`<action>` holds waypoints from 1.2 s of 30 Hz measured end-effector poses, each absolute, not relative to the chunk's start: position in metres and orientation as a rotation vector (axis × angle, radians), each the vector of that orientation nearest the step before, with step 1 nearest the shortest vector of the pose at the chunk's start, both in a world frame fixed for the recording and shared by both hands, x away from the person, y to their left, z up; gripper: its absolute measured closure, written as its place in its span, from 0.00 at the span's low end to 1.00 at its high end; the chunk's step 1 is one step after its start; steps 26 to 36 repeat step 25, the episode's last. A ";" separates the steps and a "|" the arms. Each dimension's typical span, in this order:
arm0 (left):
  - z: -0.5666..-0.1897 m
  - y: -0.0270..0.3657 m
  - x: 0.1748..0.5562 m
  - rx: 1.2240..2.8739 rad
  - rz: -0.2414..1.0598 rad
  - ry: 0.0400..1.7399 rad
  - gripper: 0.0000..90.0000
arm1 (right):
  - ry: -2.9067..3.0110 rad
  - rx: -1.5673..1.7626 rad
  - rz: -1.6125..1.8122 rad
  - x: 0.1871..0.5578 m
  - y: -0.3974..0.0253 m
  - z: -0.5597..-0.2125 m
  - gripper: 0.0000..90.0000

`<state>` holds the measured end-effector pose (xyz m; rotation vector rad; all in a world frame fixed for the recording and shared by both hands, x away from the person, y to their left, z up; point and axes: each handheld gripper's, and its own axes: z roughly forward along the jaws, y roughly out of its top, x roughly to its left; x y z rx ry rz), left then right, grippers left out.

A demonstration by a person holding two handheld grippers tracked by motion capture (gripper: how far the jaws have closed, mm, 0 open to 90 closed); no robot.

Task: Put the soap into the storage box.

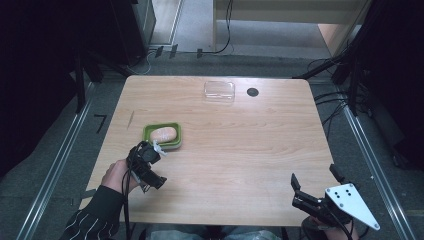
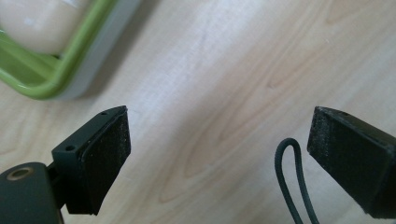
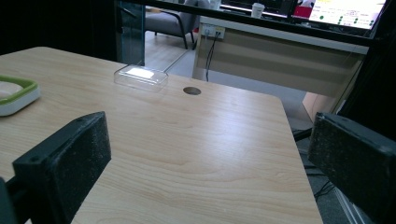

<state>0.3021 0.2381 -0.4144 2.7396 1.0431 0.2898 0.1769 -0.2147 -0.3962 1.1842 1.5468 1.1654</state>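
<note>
I have the left gripper (image 1: pixel 152 150) just beside the near corner of the green dish (image 1: pixel 162 136), its jaws wide apart and holding nothing, angled down at the bare table (image 1: pixel 240 150). The dish sits left of centre with a pale soap bar (image 1: pixel 164 133) lying in it, so I judge the gripper is placed there to work on that dish or bar. The right gripper (image 1: pixel 312 180) waits at the near right corner, jaws likewise wide and empty, well clear of everything. The clear lid (image 1: pixel 219 91) rests near the far edge beside a dark hole (image 1: pixel 252 92). Between dish and lid the wood is open, giving plenty of room; the dish is well in from the left edge.
</note>
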 end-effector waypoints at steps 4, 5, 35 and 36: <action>-0.419 0.238 0.295 2.756 0.272 1.047 0.07 | 1.546 1.182 1.164 0.177 -0.215 -0.396 0.00; -0.419 0.239 0.293 2.758 0.273 1.048 0.07 | 1.545 1.182 1.165 0.177 -0.215 -0.396 0.00; -0.428 0.244 0.283 2.751 0.242 1.060 0.07 | 1.546 1.183 1.164 0.177 -0.216 -0.397 0.00; -0.428 0.244 0.283 2.751 0.242 1.060 0.07 | 1.546 1.183 1.164 0.177 -0.216 -0.397 0.00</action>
